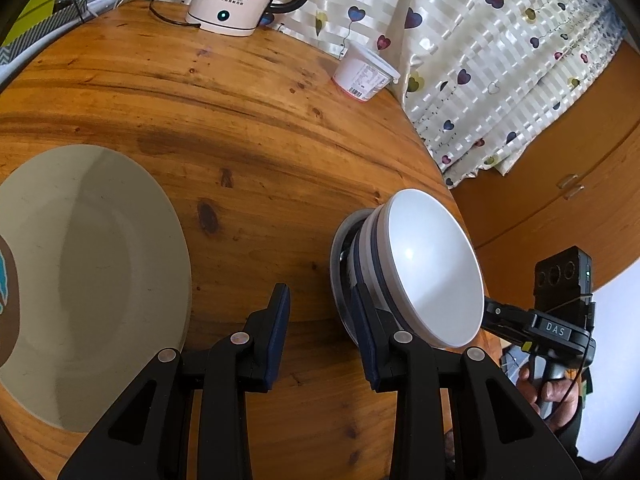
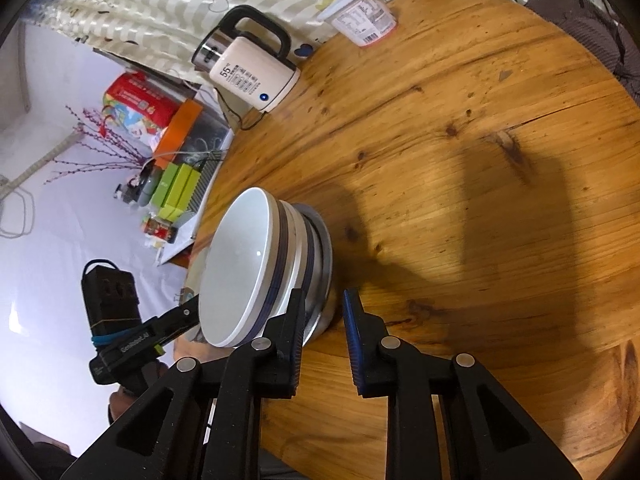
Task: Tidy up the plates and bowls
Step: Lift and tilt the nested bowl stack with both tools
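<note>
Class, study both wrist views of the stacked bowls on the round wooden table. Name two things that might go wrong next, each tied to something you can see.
1. The bowl stack sits close to the table edge; a nudge from either gripper might push it off.
2. The right gripper has only one finger by the stack, nothing between its jaws; closing now would likely grip nothing.

Both views were evenly and brightly lit, with sharp focus across the centre. Long dark shadows were cast over the wooden table [image 2: 460,128] to the right of the stacked bowls [image 2: 256,272] — a small glare spot was seen inside the top bowl. Straight lines were strongly bent by fisheye distortion, and the corners were vignetted black.
</note>
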